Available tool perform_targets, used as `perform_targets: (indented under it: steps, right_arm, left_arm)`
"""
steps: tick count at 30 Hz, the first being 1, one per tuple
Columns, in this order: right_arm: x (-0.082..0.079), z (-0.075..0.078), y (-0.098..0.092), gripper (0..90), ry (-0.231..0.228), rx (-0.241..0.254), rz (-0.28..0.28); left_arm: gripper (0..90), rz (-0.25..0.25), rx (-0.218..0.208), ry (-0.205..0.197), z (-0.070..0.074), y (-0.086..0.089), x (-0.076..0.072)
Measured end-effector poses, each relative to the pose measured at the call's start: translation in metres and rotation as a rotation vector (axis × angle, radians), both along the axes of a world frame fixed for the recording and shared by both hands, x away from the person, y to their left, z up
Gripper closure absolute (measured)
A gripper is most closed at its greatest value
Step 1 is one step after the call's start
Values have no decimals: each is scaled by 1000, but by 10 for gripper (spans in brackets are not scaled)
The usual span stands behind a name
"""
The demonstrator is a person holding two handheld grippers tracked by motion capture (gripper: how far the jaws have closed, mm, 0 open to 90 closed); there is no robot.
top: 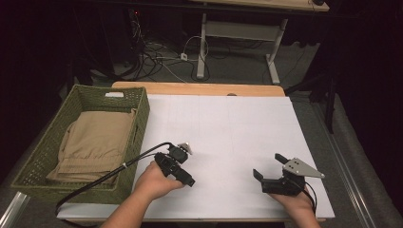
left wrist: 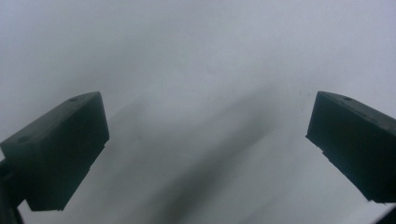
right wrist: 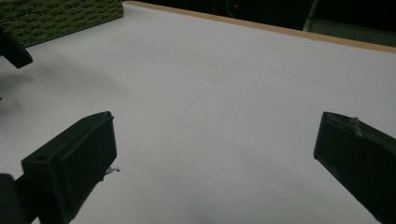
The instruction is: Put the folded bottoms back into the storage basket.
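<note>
My left gripper is held in the person's left hand near the front left of the white sheet, tilted down close to the paper. In the left gripper view the left gripper stands open with bare white sheet between its jaws. Held low over the sheet at the front right, my right gripper is also open. The right gripper view has the right gripper wide apart over bare sheet, nothing held. A green woven basket at the left holds a folded tan cloth.
The basket's wall and a black jaw of the other gripper appear at the far left of the right gripper view. The wooden table edge borders the sheet at the back. Cables and desk legs lie on the floor beyond.
</note>
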State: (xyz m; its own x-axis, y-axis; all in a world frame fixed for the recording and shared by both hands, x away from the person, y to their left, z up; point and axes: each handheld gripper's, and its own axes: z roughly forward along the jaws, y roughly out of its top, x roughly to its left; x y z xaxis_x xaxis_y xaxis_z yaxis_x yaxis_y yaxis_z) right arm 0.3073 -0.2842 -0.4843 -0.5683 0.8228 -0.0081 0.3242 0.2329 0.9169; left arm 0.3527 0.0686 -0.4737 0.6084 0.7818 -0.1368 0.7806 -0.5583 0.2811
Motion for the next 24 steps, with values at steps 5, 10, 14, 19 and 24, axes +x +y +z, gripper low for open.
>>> perform_targets:
  steps: [5,10,14,19,24]
  right_arm:
    - [-3,-1,-3,4,-50,13,19]
    - [-7,-2,-5,4,-65,16,12]
    - [-13,-3,-8,4,-88,47,5]
    - [-23,-2,-13,4,-112,73,-18]
    - [-28,-3,-20,4,-109,81,-50]
  left_arm:
    - [0,-11,-119,-136,-16,4,-17]
    - [0,52,-296,-406,-21,22,-39]
    - [0,118,-450,-579,-25,42,-54]
    - [0,194,-611,-639,-30,66,-59]
    - [0,112,-582,-612,-33,55,-54]
